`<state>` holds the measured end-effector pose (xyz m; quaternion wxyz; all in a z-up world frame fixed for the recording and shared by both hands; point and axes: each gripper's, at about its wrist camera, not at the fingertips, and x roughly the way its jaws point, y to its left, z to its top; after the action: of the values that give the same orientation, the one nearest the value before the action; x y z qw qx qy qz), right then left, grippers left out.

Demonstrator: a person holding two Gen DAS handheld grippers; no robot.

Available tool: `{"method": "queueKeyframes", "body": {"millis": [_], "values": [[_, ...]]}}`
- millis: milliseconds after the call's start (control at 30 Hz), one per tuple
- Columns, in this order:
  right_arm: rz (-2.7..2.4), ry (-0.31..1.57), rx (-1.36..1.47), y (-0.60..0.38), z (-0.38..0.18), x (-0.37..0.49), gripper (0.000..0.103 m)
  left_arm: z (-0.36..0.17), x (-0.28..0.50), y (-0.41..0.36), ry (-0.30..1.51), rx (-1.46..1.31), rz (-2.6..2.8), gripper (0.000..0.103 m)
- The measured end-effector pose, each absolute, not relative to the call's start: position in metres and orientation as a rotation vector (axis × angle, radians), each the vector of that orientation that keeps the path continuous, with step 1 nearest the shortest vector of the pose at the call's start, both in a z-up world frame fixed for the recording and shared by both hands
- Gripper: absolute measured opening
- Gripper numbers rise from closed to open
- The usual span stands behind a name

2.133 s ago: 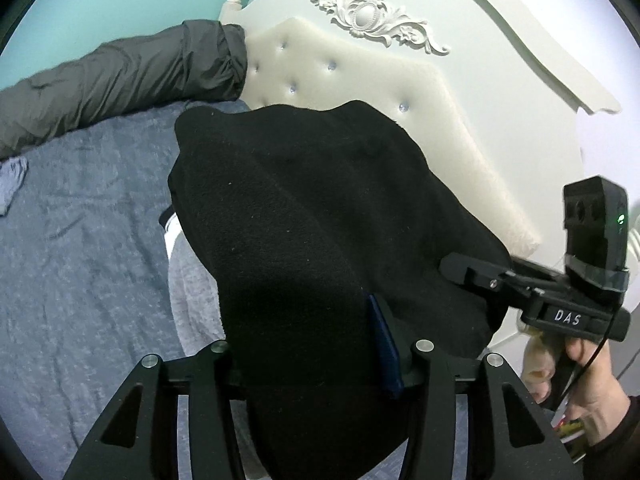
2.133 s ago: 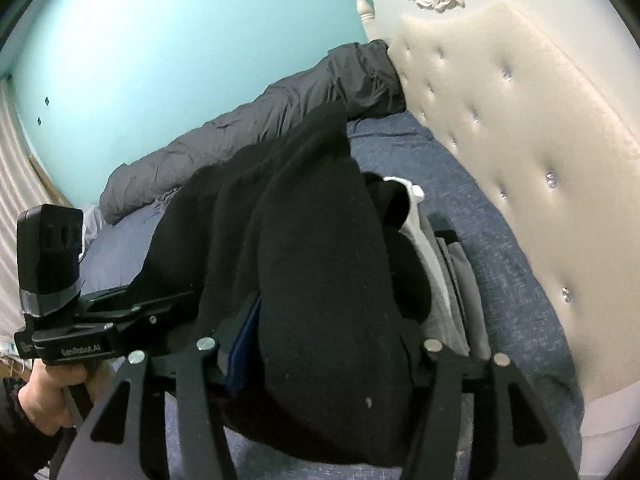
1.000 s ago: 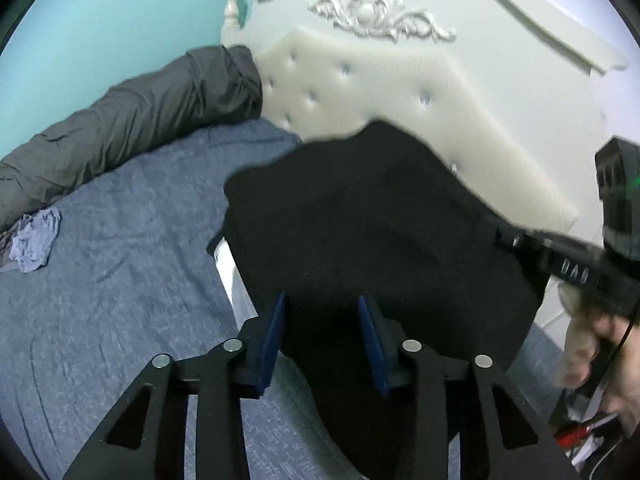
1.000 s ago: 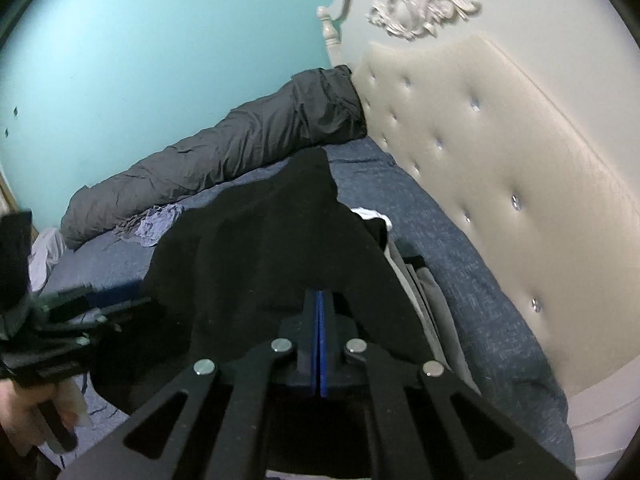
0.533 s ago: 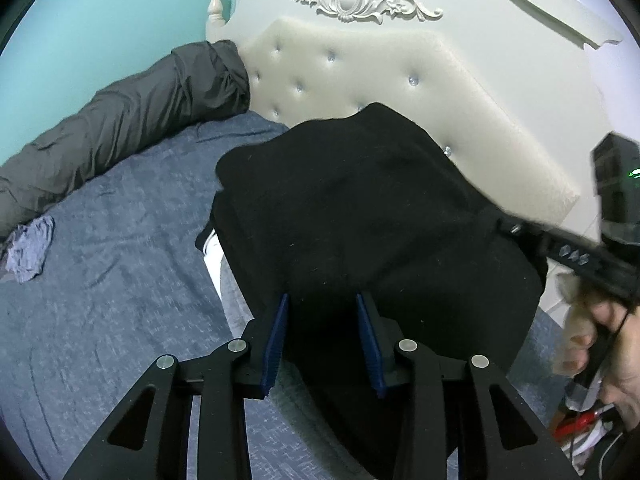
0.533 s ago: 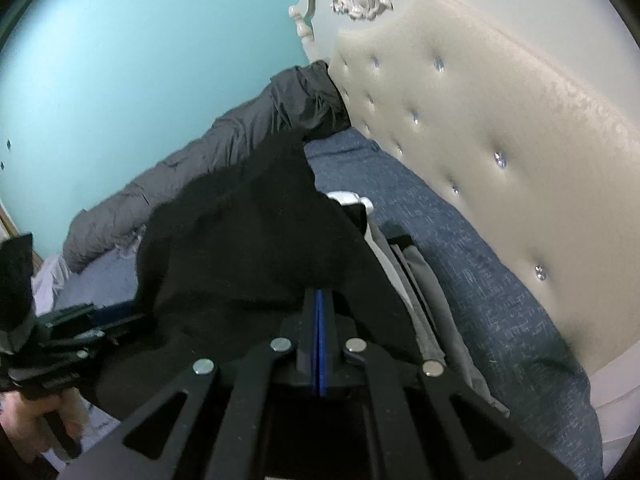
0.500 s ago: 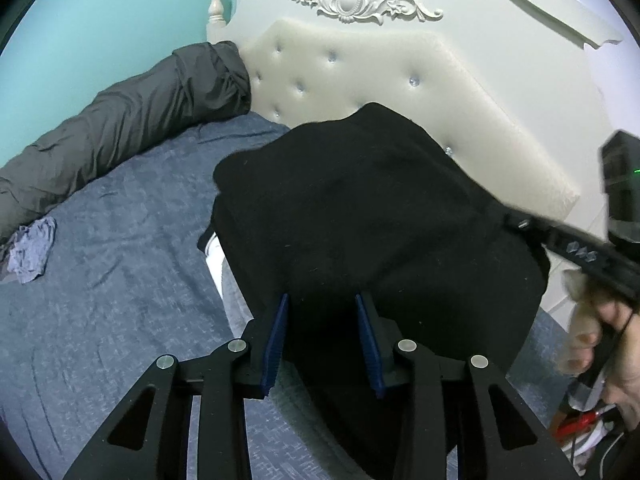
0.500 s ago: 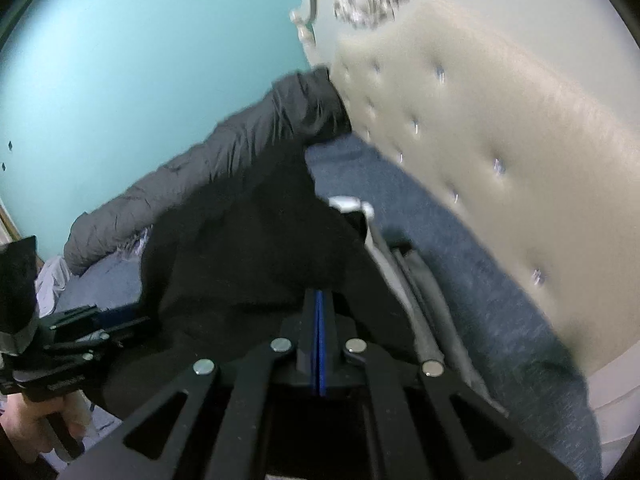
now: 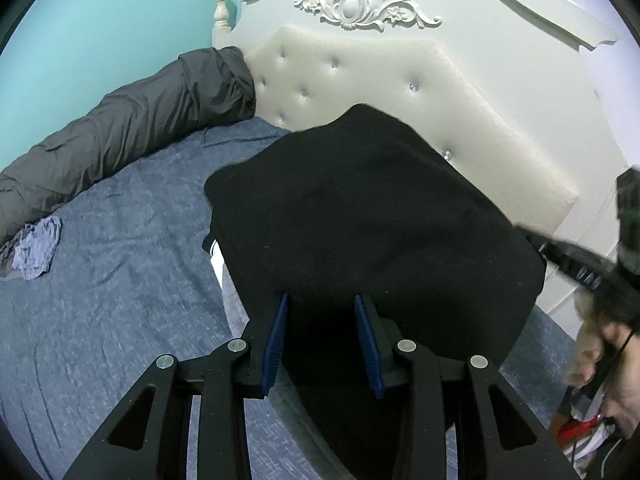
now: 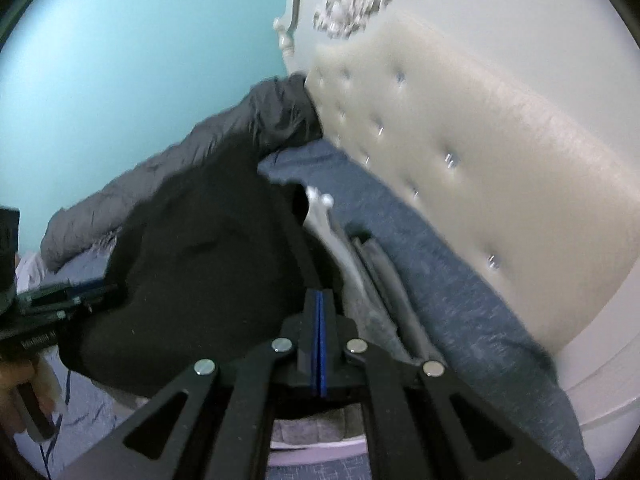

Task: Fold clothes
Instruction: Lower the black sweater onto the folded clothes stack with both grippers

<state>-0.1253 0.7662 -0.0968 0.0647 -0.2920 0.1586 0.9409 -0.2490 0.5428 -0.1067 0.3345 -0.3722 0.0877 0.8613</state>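
Black garment (image 9: 360,208) atop folded stack (image 10: 372,264) — bedside.

right gripper (image 10: 319,312): jaws closed, empty
black garment (image 10: 200,256): just left of gripper, on folded clothes (image 10: 372,276)
headboard (image 10: 480,160): right of clothes

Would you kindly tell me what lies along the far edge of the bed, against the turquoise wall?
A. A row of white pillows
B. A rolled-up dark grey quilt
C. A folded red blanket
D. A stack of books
B: in the left wrist view a long dark grey quilt lies bunched along the blue bedsheet's far edge, reaching the tufted headboard.
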Motion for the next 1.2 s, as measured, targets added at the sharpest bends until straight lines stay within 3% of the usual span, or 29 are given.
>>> {"method": "queueKeyframes", "body": {"millis": [100, 300, 667, 1000, 1200], "values": [[2.923, 0.527, -0.797, 0.762, -0.069, -0.124, 0.0, -0.105, -0.253, 0.539, 0.214, -0.976, 2.233, 0.037], [3.005, 0.456, -1.084, 0.735, -0.041, -0.184, 0.0, -0.093, -0.26, 0.531, 0.187, -0.951, 2.231, 0.037], [2.834, 0.323, -1.369, 0.727, -0.063, -0.269, 0.0, -0.099, -0.276, 0.533, 0.211, -0.961, 2.206, 0.037], [2.732, 0.491, -1.387, 0.754, -0.098, -0.273, 0.0, -0.113, -0.273, 0.533, 0.21, -0.97, 2.185, 0.037], [2.768, 0.403, -1.224, 0.744, -0.065, -0.245, 0.0, -0.102, -0.264, 0.532, 0.223, -0.948, 2.206, 0.037]]}}
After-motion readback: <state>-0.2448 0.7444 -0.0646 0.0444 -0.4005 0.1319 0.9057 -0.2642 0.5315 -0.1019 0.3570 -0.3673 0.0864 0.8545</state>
